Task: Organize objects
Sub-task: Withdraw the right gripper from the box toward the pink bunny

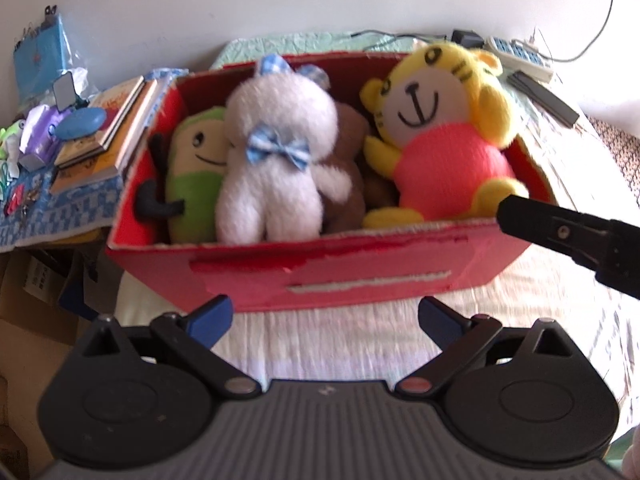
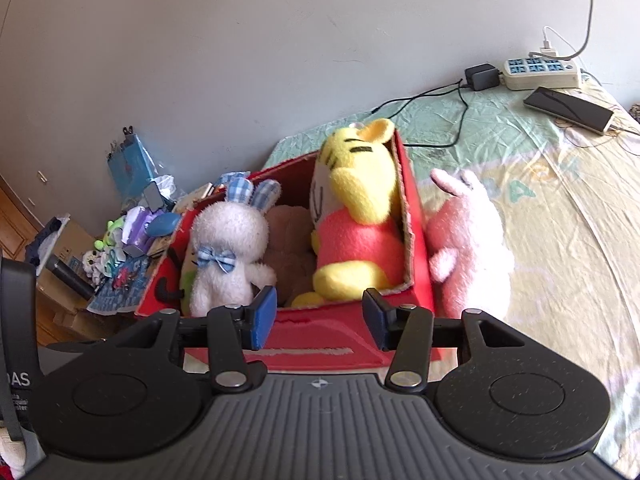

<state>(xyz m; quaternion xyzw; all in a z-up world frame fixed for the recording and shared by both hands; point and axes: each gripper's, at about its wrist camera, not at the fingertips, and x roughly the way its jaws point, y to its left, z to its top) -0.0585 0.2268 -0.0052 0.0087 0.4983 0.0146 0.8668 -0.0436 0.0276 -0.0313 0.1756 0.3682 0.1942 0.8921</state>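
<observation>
**Red box of plush toys sitting on a bed, both grippers standing empty**

The red cardboard box (image 1: 360, 276) is resting on a pale quilted bedspread (image 2: 560, 240) that is turning light green toward the plain white wall (image 2: 240, 40). The box is holding several soft toys: a white fluffy rabbit with a blue checked bow (image 1: 276, 152), a yellow plush tiger in a coral shirt (image 1: 444, 128), a green smiling plush (image 1: 196, 168) at the box's left end, and a brown plush (image 1: 348, 184) lying partly hidden between rabbit and tiger. A pink and white plush toy (image 2: 468, 248) is lying on the bedspread outside the box, touching its right wall.

The left gripper (image 1: 324, 320) is hovering just in front of the box's near wall, its blue-padded jaws standing wide apart and holding nothing. The right gripper (image 2: 320, 316) is positioned over the near rim of the box, its jaws likewise spread with nothing between them.

At the far edge of the bed, a white power strip (image 2: 540, 70), a black adapter (image 2: 480, 76) and a dark phone (image 2: 568, 110) are lying near the wall. To the left of the box, a stack of books (image 1: 108, 128) and mixed small clutter are occupying a side surface covered with a blue patterned cloth (image 1: 60, 208). Cardboard boxes (image 2: 64, 300) are standing below it.
</observation>
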